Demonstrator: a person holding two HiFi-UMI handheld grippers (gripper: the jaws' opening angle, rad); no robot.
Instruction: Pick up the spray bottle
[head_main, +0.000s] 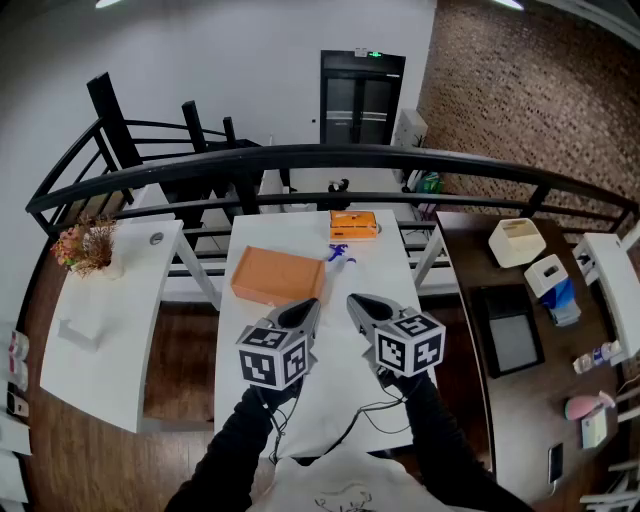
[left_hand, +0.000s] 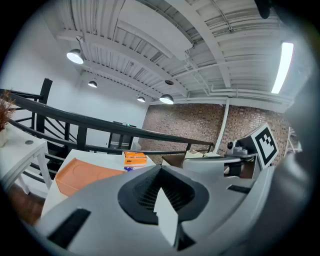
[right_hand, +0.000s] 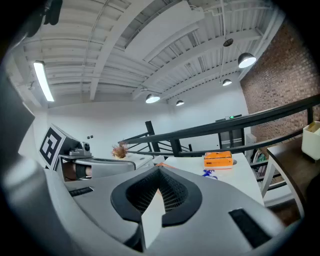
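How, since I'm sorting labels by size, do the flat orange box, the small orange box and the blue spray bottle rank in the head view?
Largest to smallest:
1. flat orange box
2. small orange box
3. blue spray bottle
The small orange box lies farthest from the camera, which may shrink it.

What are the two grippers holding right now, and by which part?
Nothing is held. The left hand-held gripper and the right hand-held gripper are both shut and empty. The spray bottle lies untouched beyond them.
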